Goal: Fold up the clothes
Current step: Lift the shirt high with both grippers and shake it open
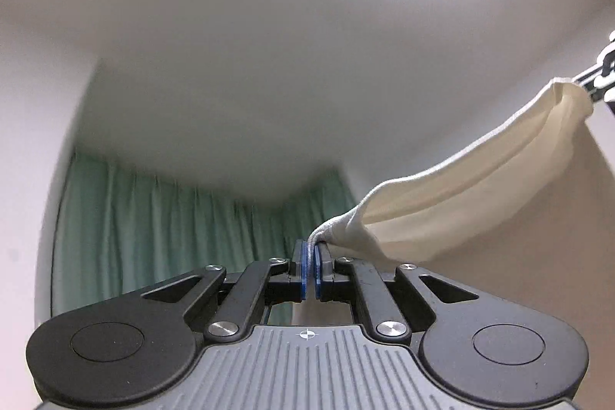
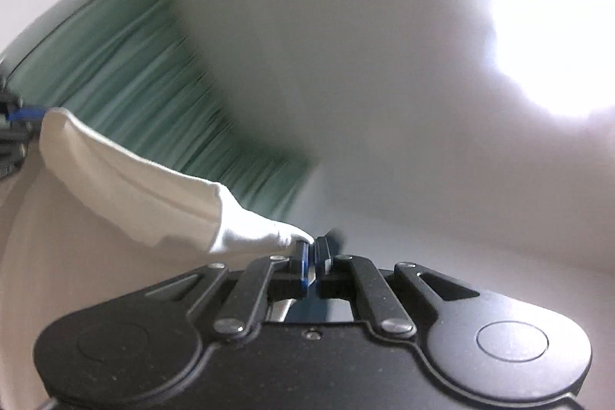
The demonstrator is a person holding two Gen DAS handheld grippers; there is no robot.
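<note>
Cream garment (image 1: 480,179) stretched aloft between both grippers

Left gripper (image 1: 311,256) and right gripper (image 2: 312,252) each pinched tight on an edge — soft, pale, sagging in between, slightly creased.

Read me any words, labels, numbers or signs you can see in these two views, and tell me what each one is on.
There is no readable text in either view.
The only mark is a small white crosshair symbol, no letters or digits, on the grey ribbed body of the left hand-held gripper.
The cream garment, the green curtain and the right hand-held gripper show no print; the right wrist view is motion-blurred.
</note>
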